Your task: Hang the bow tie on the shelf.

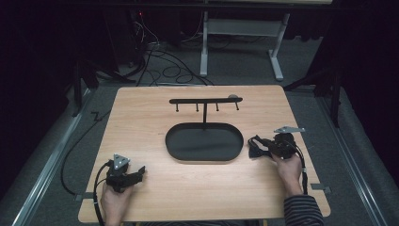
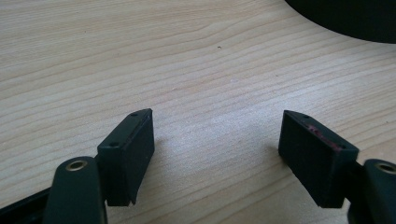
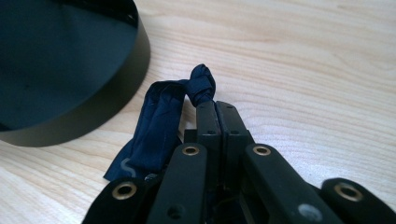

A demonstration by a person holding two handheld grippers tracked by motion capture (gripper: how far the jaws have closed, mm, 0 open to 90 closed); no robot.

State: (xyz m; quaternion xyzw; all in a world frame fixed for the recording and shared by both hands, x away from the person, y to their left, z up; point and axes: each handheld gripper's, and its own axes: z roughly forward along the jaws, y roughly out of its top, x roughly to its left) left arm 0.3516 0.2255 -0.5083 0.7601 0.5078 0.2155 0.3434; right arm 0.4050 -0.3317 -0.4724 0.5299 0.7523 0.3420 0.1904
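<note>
A dark blue strip of cloth with a knot at one end lies on the wooden table beside a black oval tray. My right gripper is shut, its jaws pressed together on the cloth just behind the knot. In the high view the right gripper rests at the tray's right end, with the cloth at its tips. My left gripper sits low at the table's front left. Its jaws stand wide open over bare wood, with nothing between them.
The tray lies in the middle of the table. A thin post rises from its far rim and carries a black bar with several small hooks. The tray's edge appears at the top right of the left gripper view.
</note>
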